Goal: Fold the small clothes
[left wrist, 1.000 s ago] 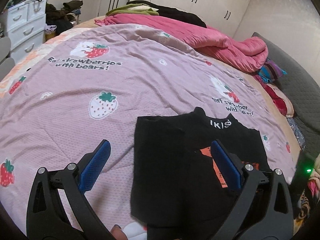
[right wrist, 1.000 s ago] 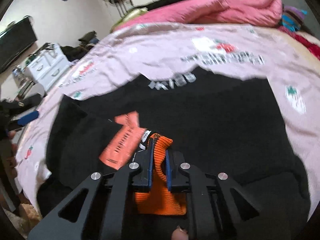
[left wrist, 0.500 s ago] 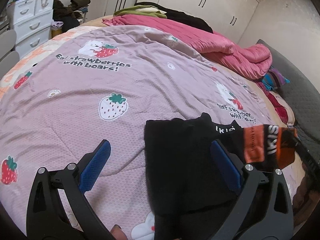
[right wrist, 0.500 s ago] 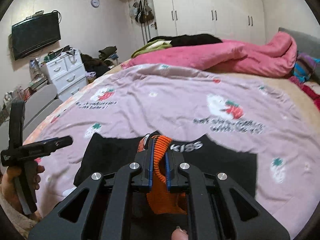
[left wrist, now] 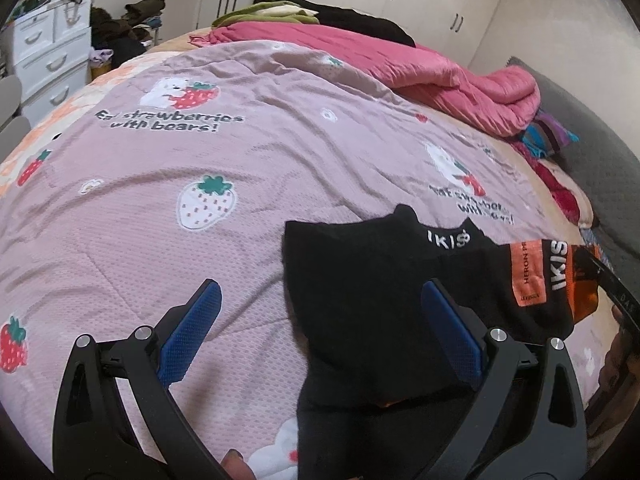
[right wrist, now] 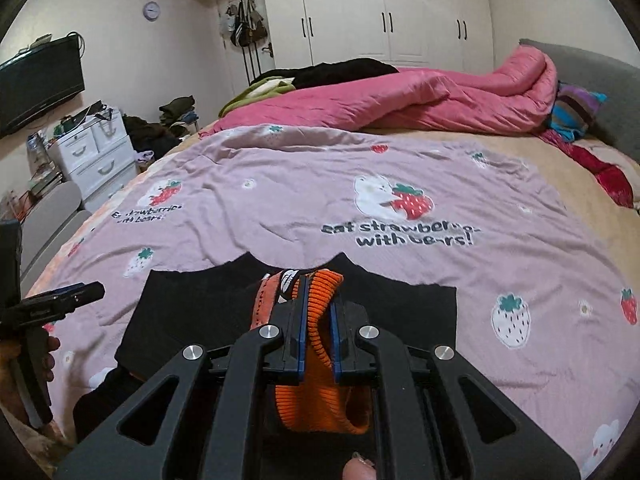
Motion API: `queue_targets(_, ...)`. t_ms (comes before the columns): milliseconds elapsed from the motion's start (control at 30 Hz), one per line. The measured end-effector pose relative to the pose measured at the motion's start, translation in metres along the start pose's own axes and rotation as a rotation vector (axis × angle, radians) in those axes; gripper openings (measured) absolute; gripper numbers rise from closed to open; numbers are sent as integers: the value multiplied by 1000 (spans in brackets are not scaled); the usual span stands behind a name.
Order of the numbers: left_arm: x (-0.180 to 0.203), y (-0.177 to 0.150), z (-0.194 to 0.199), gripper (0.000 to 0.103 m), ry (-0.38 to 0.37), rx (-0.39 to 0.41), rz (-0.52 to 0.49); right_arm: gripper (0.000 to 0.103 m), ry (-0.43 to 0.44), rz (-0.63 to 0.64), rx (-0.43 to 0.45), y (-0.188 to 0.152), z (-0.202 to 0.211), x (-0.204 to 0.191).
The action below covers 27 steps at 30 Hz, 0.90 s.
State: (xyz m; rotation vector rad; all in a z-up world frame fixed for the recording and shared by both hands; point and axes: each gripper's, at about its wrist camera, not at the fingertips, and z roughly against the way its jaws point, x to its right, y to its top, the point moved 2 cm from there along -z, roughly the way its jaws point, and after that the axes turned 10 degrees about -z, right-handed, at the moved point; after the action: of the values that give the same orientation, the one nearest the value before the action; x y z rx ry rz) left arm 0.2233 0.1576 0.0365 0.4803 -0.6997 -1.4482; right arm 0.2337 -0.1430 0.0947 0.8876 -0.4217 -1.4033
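My right gripper (right wrist: pixel 318 316) pinched the orange ribbed cuff (right wrist: pixel 320 364) of the black sweater (left wrist: pixel 372 300), which lay on the strawberry-print quilt (left wrist: pixel 160 216); my left gripper (left wrist: pixel 320 328) gaped wide at its nine o'clock edge. A pink duvet (right wrist: pixel 440 100) lay heaped at twelve o'clock.

Both wrist cameras looked forward and downward along their fingers, close above the pink bedspread (left wrist: pixel 248 168). The left view faced the headboard side; the right view faced the wardrobe (right wrist: pixel 384 12). Both shared the black garment (left wrist: pixel 360 300).
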Motion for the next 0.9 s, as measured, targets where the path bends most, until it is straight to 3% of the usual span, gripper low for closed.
queue_targets(400,54,-15,-22,94,16,-25,-158,8,-33,-27,-41,-14,-9,21)
queue_targets(900,65,-22,-32,94,-11,-56,-174,13,-52,-70,-63,-24,-13,33)
